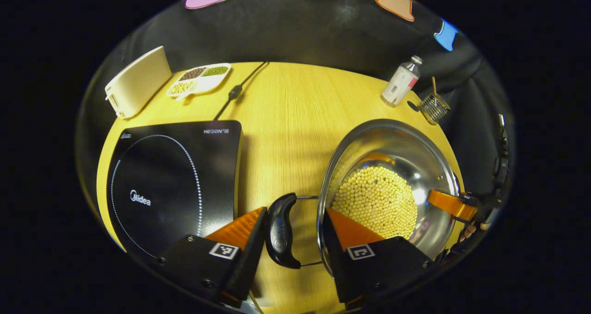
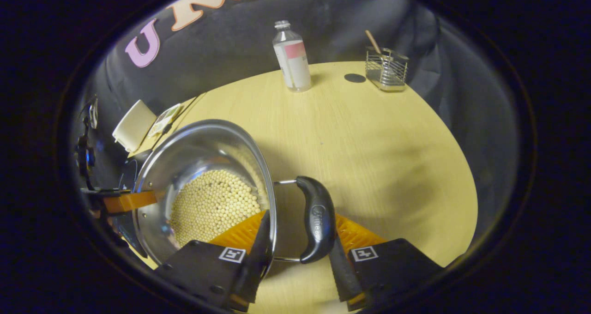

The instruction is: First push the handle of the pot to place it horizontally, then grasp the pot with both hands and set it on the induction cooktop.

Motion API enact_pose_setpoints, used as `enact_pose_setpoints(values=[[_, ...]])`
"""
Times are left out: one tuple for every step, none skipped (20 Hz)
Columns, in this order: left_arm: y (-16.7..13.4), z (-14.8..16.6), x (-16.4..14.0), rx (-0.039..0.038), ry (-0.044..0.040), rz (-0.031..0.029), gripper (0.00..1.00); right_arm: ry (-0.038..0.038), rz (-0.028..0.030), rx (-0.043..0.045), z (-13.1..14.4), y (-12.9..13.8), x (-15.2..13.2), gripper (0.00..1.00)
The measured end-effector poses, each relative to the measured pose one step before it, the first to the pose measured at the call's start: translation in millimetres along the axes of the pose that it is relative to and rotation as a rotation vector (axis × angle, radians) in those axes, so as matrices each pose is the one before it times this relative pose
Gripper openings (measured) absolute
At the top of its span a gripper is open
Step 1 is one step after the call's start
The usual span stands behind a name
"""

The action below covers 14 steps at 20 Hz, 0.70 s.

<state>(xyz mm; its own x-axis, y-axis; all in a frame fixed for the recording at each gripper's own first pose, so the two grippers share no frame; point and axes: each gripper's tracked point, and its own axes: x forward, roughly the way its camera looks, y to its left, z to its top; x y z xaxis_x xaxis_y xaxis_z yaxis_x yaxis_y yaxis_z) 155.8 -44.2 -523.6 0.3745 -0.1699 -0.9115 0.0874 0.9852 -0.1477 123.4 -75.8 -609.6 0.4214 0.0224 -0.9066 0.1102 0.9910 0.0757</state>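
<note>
In the left gripper view, the left tongs point(image 1: 295, 233) stand open astride the pot's point(image 1: 392, 141) curved black handle point(image 1: 280, 231) and steel rim, beside the glossy cooktop point(image 1: 175, 180). In the right gripper view, the right tongs point(image 2: 298, 240) likewise straddle the other handle point(image 2: 317, 224), seemingly ungripped; pale round beans point(image 2: 212, 203) fill the pot.

My left gripper view looks steeply down from close above the pot point(image 1: 388, 184), facing the far wall, with the induction cooktop point(image 1: 175, 184) to its left and the pot's black left handle point(image 1: 280, 231) between its own fingers. My right gripper view looks down from the pot's opposite side, equally close, its fingers straddling the right handle point(image 2: 317, 225). Both views share the pot, the wooden table point(image 1: 286, 111), the bottle point(image 1: 401, 81) and the wire basket point(image 1: 434, 107) at the far edge. Each view catches the other gripper across the pot.
</note>
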Motion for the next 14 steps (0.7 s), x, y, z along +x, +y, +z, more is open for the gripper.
enact_pose_setpoints(values=[[-0.89, 1.72, 2.49, 0.00013, -0.00605, -0.01201, 0.67, 0.01063, 0.00804, 0.01757, -3.61, 0.93, -1.83, 0.60], [0.67, -1.32, -0.10, -0.00582, 0.00134, -0.01822, 0.64, 0.00750, 0.01385, 0.03284, 0.83, 0.49, -0.94, 0.58], [-0.88, 1.04, -0.28, -0.01377, -0.00554, -0.01469, 0.62, 0.00096, 0.01203, 0.03596, 0.68, 1.55, -0.70, 0.61], [0.52, -1.12, -0.83, -0.01263, 0.01139, -0.00061, 0.61, 0.00773, 0.01741, 0.03134, 2.30, 1.86, -3.58, 0.51], [0.82, -4.21, -3.40, -0.00752, 0.01763, 0.00449, 0.58, 0.00705, 0.01218, 0.02166, -3.19, 1.88, 5.00, 0.48], [-0.04, -2.84, -1.60, -0.01311, 0.00640, -0.00012, 0.57, -0.00573, 0.00357, -0.00032, 1.27, 1.13, -4.94, 0.43], [-0.52, -2.44, -4.51, -0.01543, 0.00709, 0.00022, 0.56, -0.00691, 0.00330, -0.00404, 1.73, 1.45, -5.38, 0.42], [-1.01, 1.19, -6.89, -0.01479, -0.01378, -0.00048, 0.55, -0.00680, 0.00383, -0.00316, 1.98, 2.71, -5.78, 0.42], [-0.10, 1.95, -6.70, -0.00052, -0.01526, 0.00178, 0.58, -0.00456, 0.00862, -0.00325, 0.61, 4.25, -4.50, 0.42], [1.15, 0.86, -7.95, 0.00383, -0.01187, 0.00450, 0.55, -0.00727, 0.00780, -0.00296, 0.31, 3.45, -4.16, 0.48], [1.40, 2.19, -8.73, 0.00599, -0.01062, 0.00683, 0.55, -0.00403, 0.00992, -0.00332, -1.35, 3.76, -4.92, 0.48], [2.10, 0.98, -7.99, 0.00439, -0.01109, 0.00730, 0.55, -0.00415, 0.00958, 0.00072, 0.09, 5.36, -5.51, 0.48], [2.68, 1.50, -8.27, -0.00019, -0.00659, 0.00580, 0.55, -0.00372, 0.00965, 0.00004, -0.79, 5.86, -4.56, 0.48], [2.80, 0.73, -7.46, -0.00233, -0.00938, 0.00333, 0.55, -0.00636, 0.00913, -0.00282, 0.94, 5.91, -4.67, 0.48]])
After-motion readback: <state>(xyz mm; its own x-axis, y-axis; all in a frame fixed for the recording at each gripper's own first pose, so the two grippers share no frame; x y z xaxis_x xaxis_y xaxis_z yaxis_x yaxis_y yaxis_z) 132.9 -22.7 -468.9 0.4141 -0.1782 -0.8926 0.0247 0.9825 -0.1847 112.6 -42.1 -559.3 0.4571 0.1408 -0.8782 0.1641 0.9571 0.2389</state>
